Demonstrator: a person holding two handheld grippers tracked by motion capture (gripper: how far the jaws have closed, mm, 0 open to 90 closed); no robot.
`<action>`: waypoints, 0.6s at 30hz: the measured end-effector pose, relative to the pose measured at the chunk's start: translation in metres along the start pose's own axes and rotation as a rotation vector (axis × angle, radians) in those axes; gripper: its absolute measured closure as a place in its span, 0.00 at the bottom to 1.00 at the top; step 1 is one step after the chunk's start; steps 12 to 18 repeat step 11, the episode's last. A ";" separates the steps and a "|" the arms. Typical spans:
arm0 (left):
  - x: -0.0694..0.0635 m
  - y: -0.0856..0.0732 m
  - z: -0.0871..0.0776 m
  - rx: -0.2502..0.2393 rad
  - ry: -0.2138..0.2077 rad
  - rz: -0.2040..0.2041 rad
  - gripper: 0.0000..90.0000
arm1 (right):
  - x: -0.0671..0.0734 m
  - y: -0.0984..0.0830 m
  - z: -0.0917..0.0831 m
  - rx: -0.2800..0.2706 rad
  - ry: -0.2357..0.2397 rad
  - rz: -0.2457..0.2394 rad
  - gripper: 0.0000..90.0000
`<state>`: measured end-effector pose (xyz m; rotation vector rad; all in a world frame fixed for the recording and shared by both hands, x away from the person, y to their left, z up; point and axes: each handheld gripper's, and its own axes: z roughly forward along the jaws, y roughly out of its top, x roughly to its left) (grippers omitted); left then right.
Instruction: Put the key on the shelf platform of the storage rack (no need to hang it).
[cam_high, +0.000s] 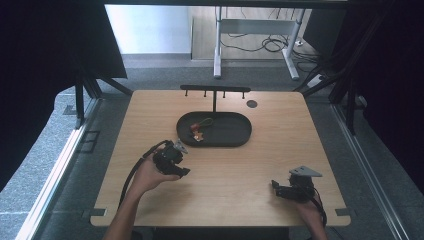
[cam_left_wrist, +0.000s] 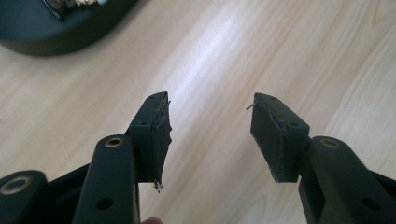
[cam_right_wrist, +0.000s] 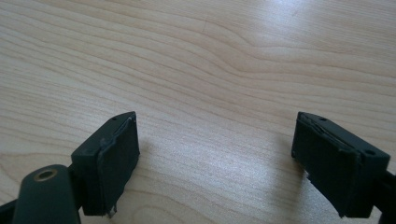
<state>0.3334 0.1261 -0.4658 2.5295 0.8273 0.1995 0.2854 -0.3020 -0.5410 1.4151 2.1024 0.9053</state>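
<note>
Clearly the left hand-held gripper (cam_high: 181, 148), jaws apart and empty, is the nearer: the small red-and-green trinket (cam_high: 198, 131) lies in the black oval tray (cam_high: 235, 140), just ahead and slightly right of it. Well apart, the right hand-held gripper (cam_high: 274, 186) rests open on the wooden tabletop (cam_high: 280, 130).

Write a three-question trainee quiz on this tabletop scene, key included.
1. True or false: the left gripper holds something.
2. Where do the small colourful items lie? A) in the black oval tray B) on the bare wooden table C) on the rack
3. Which gripper is nearer the tray?

Key: 1 false, its jaws stand apart and empty. 2 A. 3 the left; the right gripper sits near the table's front edge.
</note>
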 end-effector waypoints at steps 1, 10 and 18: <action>-0.001 -0.002 0.000 -0.002 -0.004 0.001 0.54 | 0.000 0.000 0.000 -0.002 0.000 0.001 0.19; 0.003 -0.009 -0.004 -0.008 -0.006 -0.013 0.51 | -0.004 0.004 -0.008 -0.052 0.025 0.038 0.22; 0.002 -0.011 -0.003 -0.007 -0.008 -0.014 0.50 | -0.004 0.004 -0.009 -0.053 0.024 0.036 0.22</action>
